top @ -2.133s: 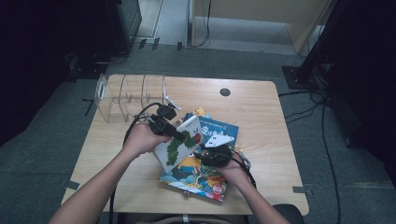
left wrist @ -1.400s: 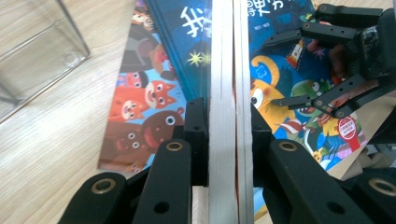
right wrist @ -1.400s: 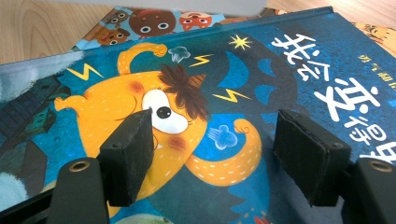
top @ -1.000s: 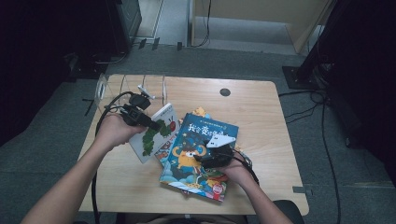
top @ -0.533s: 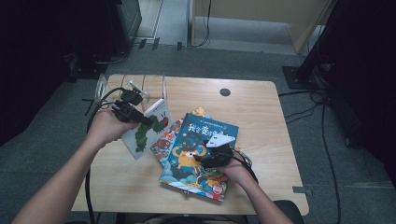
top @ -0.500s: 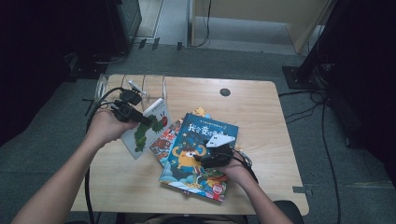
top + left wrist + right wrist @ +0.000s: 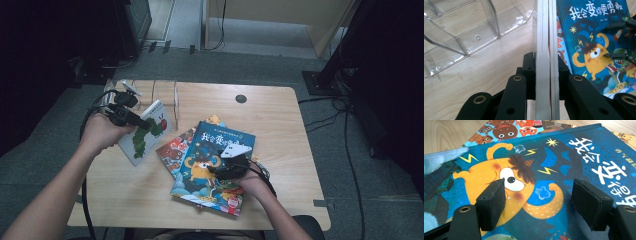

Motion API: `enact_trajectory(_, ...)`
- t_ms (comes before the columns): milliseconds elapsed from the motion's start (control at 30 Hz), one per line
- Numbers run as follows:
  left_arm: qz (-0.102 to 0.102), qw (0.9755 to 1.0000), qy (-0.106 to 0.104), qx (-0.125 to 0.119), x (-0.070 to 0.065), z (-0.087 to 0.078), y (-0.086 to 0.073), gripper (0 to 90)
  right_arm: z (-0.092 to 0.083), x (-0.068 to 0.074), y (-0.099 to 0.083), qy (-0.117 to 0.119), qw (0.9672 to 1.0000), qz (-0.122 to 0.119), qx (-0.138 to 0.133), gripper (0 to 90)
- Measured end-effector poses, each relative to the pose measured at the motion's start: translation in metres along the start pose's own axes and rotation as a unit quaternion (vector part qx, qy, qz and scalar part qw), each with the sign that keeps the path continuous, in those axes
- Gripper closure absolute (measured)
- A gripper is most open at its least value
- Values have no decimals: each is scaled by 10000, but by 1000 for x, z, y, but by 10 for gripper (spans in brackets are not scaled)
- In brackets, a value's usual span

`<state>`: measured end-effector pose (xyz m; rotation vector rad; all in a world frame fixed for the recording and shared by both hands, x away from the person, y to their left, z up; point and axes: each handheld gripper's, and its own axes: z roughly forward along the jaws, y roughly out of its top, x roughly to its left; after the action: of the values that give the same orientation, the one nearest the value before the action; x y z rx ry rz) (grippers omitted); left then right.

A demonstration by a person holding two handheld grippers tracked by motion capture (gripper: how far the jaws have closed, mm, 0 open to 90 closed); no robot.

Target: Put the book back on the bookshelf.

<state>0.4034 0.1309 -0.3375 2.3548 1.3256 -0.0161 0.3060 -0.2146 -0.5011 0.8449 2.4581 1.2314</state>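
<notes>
Left tongs (image 7: 543, 75) clamp the caterpillar book (image 7: 146, 131) upright (hand raised).

Left gripper (image 7: 543, 75) clamped, right gripper (image 7: 539, 202) agape

White book (image 7: 145, 131) with a green caterpillar; blue book (image 7: 212, 165) with an orange monster; pale wood-grain surface (image 7: 280, 120).

With my left gripper (image 7: 134, 119) I hold the thin white caterpillar picture book (image 7: 146, 131) tilted above the light wooden table (image 7: 280, 120), just beside the clear plastic rack (image 7: 160, 92). My right gripper (image 7: 226, 161) rests over the blue monster book (image 7: 212, 167).
</notes>
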Motion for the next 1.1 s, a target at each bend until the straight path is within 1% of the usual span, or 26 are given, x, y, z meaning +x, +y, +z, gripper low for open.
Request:
enact_trajectory(167, 40, 10000, 46, 2, 1, 2, 9, 775, 0, 0, 0, 2, 10000, 11, -5, 277)
enact_trajectory(300, -13, 9999, 141, -34, 3, 4, 18, 775, 0, 0, -1, -6, 10000, 26, -17, 277)
enact_trajectory(467, -52, 9997, 226, -4, 4, 9, 24, 775, 0, 1, -1, -3, 10000, 35, -13, 277)
enact_trajectory(600, -155, 9995, 267, 8, 7, 14, 29, 775, 0, 1, -1, -3, 10000, 32, -14, 277)
enact_trajectory(633, -179, 9993, 317, 37, 7, 16, 33, 775, 0, 1, -1, -2, 10000, 33, -13, 277)
enact_trajectory(667, -179, 9993, 317, 37, 7, 16, 33, 775, 0, 1, -1, -3, 10000, 32, -14, 277)
enact_trajectory(733, -158, 9992, 354, 62, 7, 17, 39, 775, 0, 1, -1, -3, 10000, 33, -14, 277)
enact_trajectory(767, -158, 9992, 354, 62, 7, 17, 39, 775, 0, 1, -1, -3, 10000, 33, -14, 277)
enact_trajectory(933, -155, 9991, 383, 56, 7, 19, 49, 775, 0, 1, -1, -1, 10000, 35, -17, 277)
enact_trajectory(1000, -150, 9990, 423, 56, 8, 18, 55, 775, 0, 1, -1, -2, 10000, 32, -16, 277)
enact_trajectory(1033, -150, 9990, 423, 56, 8, 18, 55, 775, 0, 1, -1, -2, 10000, 32, -16, 277)
enact_trajectory(1100, -231, 9989, 407, 36, 11, 17, 61, 775, 0, 1, -1, -1, 10000, 33, -15, 277)
